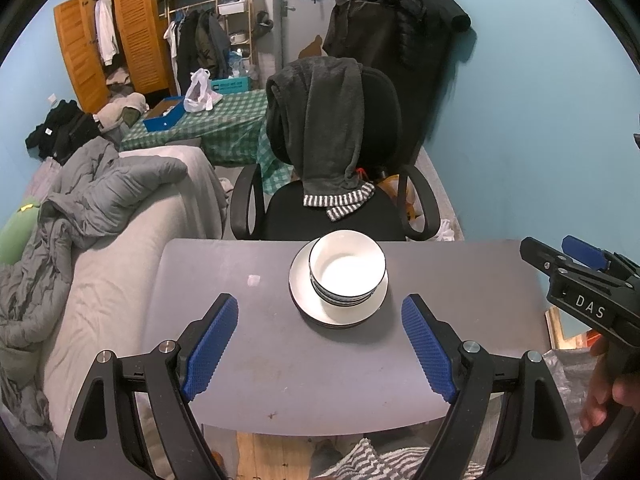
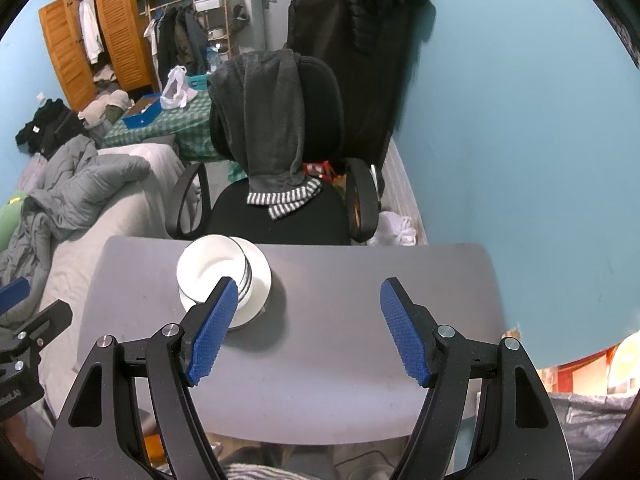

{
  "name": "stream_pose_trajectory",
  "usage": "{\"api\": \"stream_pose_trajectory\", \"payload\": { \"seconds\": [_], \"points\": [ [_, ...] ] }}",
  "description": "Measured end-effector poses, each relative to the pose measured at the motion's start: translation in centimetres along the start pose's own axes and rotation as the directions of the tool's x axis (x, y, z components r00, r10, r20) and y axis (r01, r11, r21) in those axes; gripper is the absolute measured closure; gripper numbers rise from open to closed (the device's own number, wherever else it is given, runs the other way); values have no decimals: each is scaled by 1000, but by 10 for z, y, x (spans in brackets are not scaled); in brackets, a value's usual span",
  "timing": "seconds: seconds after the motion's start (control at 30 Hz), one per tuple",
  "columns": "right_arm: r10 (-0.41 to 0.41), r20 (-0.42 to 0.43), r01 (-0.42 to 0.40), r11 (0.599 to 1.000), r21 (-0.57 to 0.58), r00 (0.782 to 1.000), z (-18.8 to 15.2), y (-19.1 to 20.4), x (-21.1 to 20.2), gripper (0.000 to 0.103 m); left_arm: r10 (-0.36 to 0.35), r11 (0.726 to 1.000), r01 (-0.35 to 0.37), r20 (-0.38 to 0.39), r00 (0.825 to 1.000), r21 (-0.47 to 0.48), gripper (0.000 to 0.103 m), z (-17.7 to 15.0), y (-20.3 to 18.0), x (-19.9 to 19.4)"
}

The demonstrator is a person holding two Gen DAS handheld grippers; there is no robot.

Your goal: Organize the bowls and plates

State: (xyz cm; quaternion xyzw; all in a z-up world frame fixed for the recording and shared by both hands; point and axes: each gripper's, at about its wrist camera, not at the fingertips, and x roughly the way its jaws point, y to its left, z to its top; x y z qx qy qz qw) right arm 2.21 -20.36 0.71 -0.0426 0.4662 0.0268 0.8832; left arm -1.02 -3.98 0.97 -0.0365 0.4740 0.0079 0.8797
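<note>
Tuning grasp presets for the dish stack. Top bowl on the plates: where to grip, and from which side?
Probably grip the top bowl by its thin dark-edged rim, one finger inside, one outside. It sits nested in other bowls on the plates, so its wall is largely covered and only the rim stands free. Come from above on the near side; the open left gripper already faces it across bare table.

2 wrist cams, shared table (image 1: 240,360)
</note>
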Motion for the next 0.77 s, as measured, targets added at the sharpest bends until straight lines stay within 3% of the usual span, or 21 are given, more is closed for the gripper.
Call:
{"api": "stream_pose_trajectory", "payload": {
  "seconds": [0.6,0.77],
  "points": [
    [-1,-8,1,1000,-3,1000,-3,3,1,30,-18,1000,17,13,1000,8,18,-1,2,-3],
    [-1,-8,1,1000,-2,1000,-4,3,0,30,-17,1000,17,-20,1000,9,18,-1,2,-1]
  ]
}}
